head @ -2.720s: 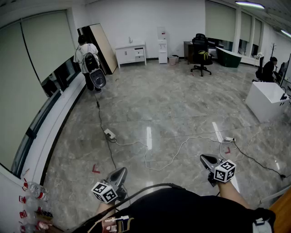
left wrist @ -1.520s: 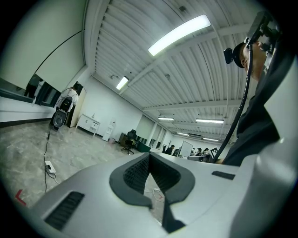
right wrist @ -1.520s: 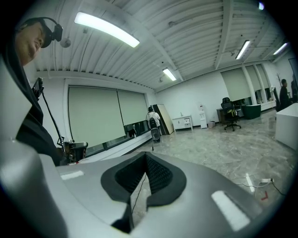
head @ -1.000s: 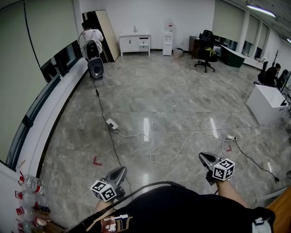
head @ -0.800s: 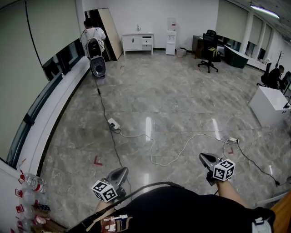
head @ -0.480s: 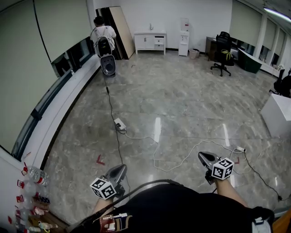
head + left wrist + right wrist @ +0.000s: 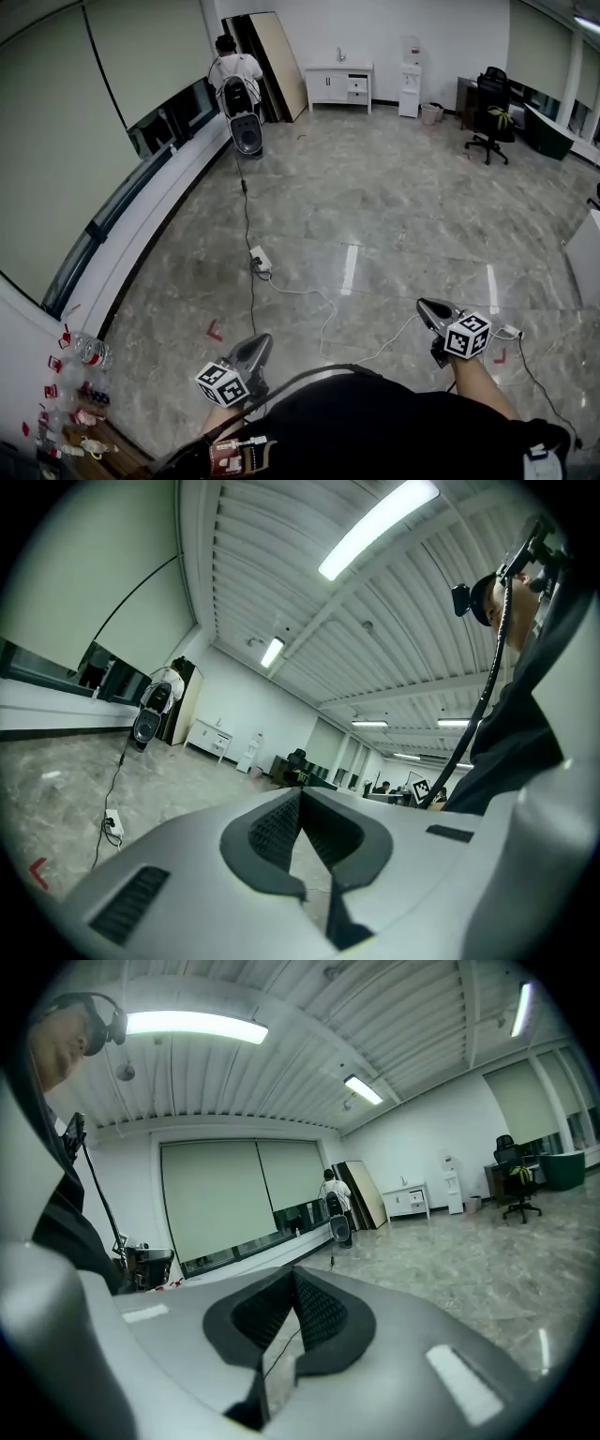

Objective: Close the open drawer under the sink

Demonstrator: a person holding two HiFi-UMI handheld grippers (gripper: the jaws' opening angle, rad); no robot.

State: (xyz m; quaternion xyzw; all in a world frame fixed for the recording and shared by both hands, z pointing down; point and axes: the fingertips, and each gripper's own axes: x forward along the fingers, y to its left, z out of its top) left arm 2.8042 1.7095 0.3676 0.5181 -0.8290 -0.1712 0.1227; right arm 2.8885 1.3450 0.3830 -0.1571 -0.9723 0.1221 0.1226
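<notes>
Since 0.5 s ago the head view has swung: the sink cabinet (image 7: 337, 84) on the far wall now sits further right, near 12 o'clock, and the power strip (image 7: 260, 261) on the floor has shifted right with it. Both grippers hold the same low posts by the torso.

Left gripper (image 7: 260, 341), at 7 o'clock: jaws closed tip to tip, nothing between them.

Right gripper (image 7: 427, 307), at 5 o'clock: jaws likewise closed, pads meeting, empty.

Both point toward the far wall, over bare marble floor (image 7: 394, 206).

The drawer (image 7: 357, 85) lies in the right part of the cabinet, well apart from both grippers; it looks slightly pulled out, but it is too small to be sure.

A person (image 7: 234, 67) stands at 11 o'clock, left of the cabinet, with a black speaker-like unit (image 7: 247, 134) just in front. 1 office chair (image 7: 490, 105) stands at 2 o'clock.
</notes>
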